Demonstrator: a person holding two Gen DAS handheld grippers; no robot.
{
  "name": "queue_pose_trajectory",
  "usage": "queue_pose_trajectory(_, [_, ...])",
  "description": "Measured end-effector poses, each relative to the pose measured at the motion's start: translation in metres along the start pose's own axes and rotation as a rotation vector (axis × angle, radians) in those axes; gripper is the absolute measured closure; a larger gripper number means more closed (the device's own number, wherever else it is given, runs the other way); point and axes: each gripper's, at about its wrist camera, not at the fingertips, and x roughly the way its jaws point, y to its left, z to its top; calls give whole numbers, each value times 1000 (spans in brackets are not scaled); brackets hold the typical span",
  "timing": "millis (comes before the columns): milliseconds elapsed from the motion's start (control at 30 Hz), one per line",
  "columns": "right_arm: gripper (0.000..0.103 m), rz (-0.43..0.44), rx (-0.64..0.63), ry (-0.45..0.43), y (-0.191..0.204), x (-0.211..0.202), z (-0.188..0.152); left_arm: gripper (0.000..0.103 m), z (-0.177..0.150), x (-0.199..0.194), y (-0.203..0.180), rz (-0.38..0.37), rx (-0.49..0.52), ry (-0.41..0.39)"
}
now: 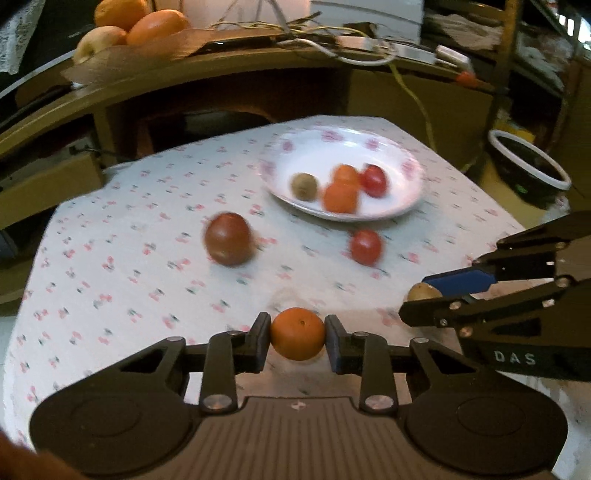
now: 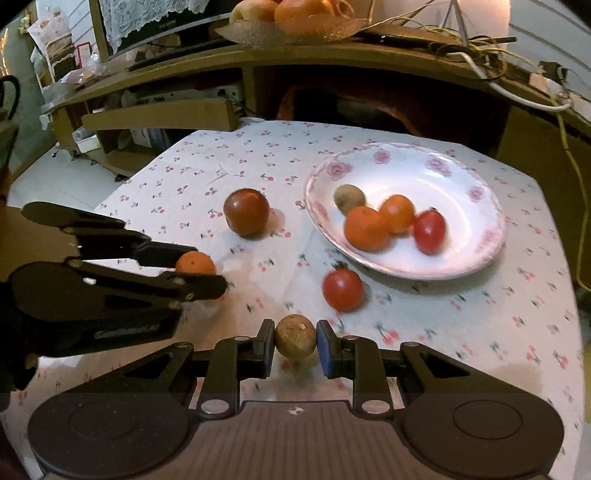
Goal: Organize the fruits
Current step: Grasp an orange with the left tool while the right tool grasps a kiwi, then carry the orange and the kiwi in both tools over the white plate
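My left gripper [image 1: 297, 334] is shut on a small orange [image 1: 297, 333], held over the near part of the cloth; it also shows in the right wrist view [image 2: 195, 263]. My right gripper [image 2: 295, 341] is shut on a brown kiwi [image 2: 295, 341], seen at the right in the left wrist view [image 1: 424, 291]. A white flowered plate [image 2: 454, 184] holds a kiwi [image 2: 349, 198], two oranges [image 2: 365, 228] and a red tomato [image 2: 429, 230]. A dark red tomato [image 2: 246, 211] and a small red tomato [image 2: 342, 288] lie on the cloth.
The table has a white cherry-print cloth [image 2: 207, 177]. Behind it stands a wooden desk [image 2: 332, 55] with a fruit basket [image 2: 295, 18] and cables. A dark bowl [image 1: 528, 166] sits on the floor at the right.
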Motion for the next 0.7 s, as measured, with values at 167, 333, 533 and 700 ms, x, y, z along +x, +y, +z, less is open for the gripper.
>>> queue_pose_trajectory(167, [78, -38, 12, 18, -4, -15, -26, 66, -15, -5, -20, -28, 22, 27])
queue_pose_trajectory(333, [78, -63, 25, 29, -7, -23, -44, 66, -29, -7, -34, -23, 53, 38])
queue_pose_trajectory(533, [73, -64, 10, 24, -4, -27, -51, 52, -35, -12, -35, -7, 53, 55])
queue_pose_trajectory(700, [61, -48, 4, 18, -4, -30, -54, 47, -38, -13, -32, -2, 54, 52])
